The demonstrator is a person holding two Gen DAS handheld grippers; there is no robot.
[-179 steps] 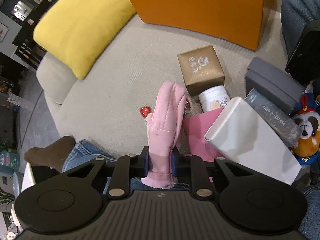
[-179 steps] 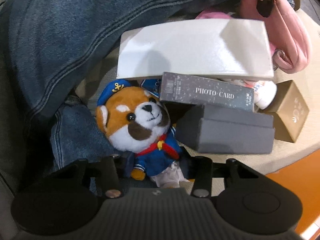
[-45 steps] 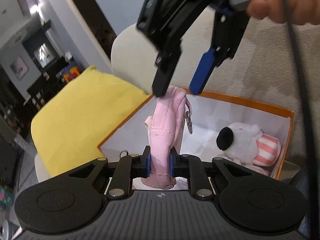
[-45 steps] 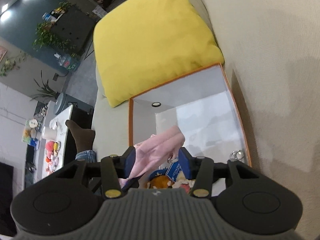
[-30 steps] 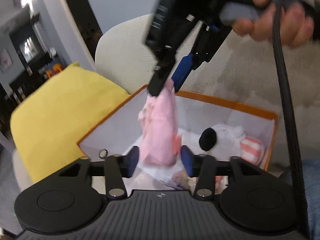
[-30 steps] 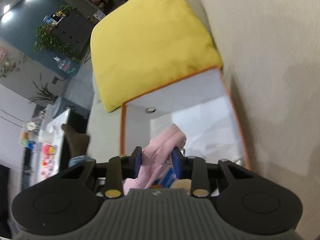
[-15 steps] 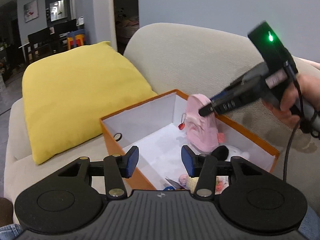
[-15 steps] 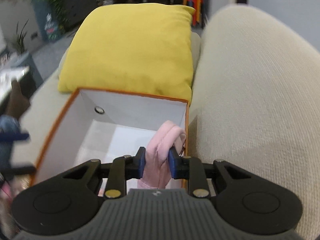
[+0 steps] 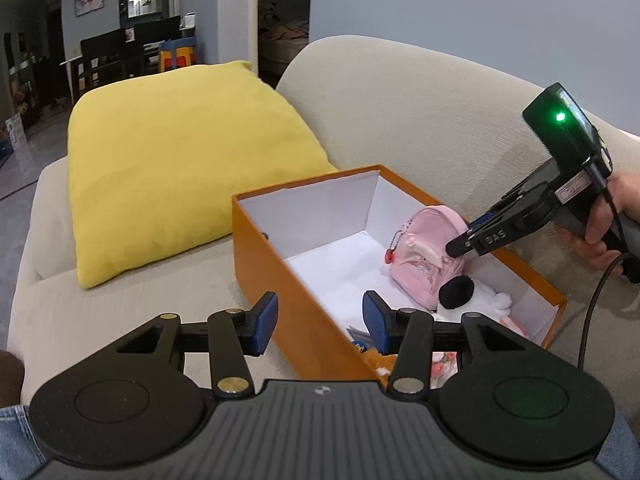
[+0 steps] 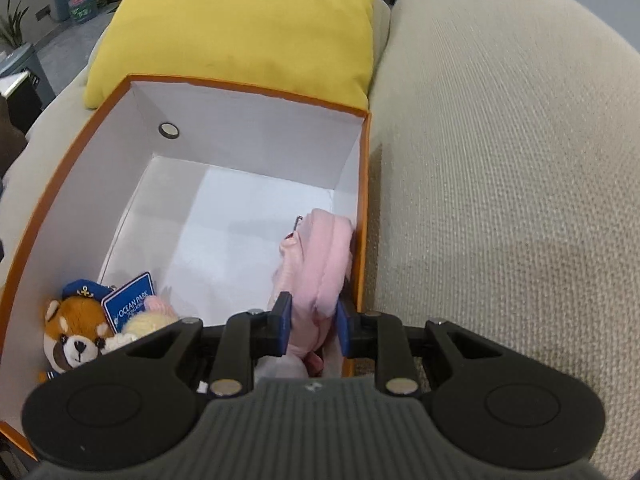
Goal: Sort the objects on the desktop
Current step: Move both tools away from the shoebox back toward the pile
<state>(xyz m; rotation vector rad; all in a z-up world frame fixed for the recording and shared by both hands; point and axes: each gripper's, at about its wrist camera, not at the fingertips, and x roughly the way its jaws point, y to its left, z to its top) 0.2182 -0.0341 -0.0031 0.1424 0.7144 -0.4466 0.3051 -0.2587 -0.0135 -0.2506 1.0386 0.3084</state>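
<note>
Handover done: pink mini backpack now over the orange box

Left gripper (image 9: 316, 322) has let go; its jaws stand apart and empty, near the box's (image 9: 276, 276) near wall. Right gripper (image 10: 312, 322) has just been closing and is clamped on the pink backpack (image 10: 320, 264), lowered inside against the right wall, beside the plush toys (image 10: 76, 340). Release looks next

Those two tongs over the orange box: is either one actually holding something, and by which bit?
The right tongs pinch the little pink backpack by its top end, inside the box. The left tongs stand open, holding nothing.
</note>
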